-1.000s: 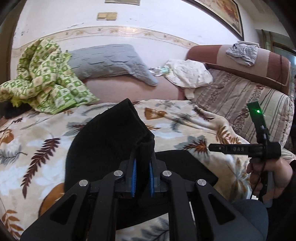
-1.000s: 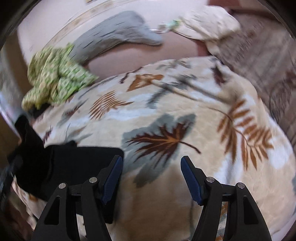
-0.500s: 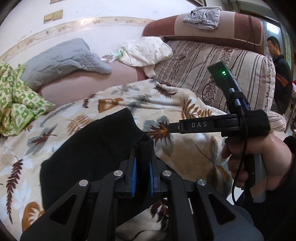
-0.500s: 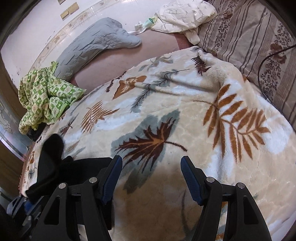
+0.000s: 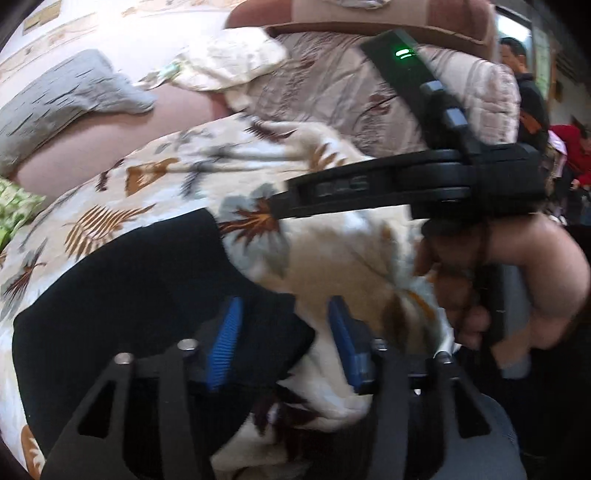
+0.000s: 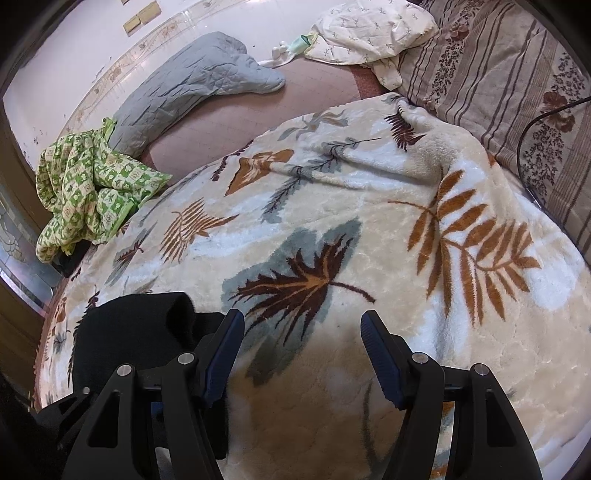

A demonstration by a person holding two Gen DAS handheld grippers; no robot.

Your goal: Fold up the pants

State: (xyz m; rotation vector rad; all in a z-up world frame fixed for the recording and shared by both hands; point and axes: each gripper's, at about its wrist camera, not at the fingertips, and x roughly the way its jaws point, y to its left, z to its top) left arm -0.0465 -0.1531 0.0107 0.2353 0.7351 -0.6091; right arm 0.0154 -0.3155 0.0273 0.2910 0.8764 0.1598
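Observation:
The black pants (image 5: 140, 288) lie folded on the leaf-patterned blanket (image 5: 332, 258), at the left of the left wrist view. My left gripper (image 5: 284, 328) is open just above their near right edge, holding nothing. The pants also show at the lower left of the right wrist view (image 6: 140, 328). My right gripper (image 6: 303, 347) is open and empty over the blanket, just right of the pants. The right tool and the hand holding it (image 5: 498, 258) show at the right of the left wrist view.
A green patterned cloth (image 6: 92, 192) and a grey quilted pillow (image 6: 192, 88) lie at the back left. A white cloth (image 6: 369, 33) and a striped cushion (image 6: 498, 92) are at the back right. People stand at the far right (image 5: 524, 92).
My left gripper has opened and let go of the pants, which have dropped onto the blanket. The left view has swung right and closer to the right tool. My right gripper stays open.

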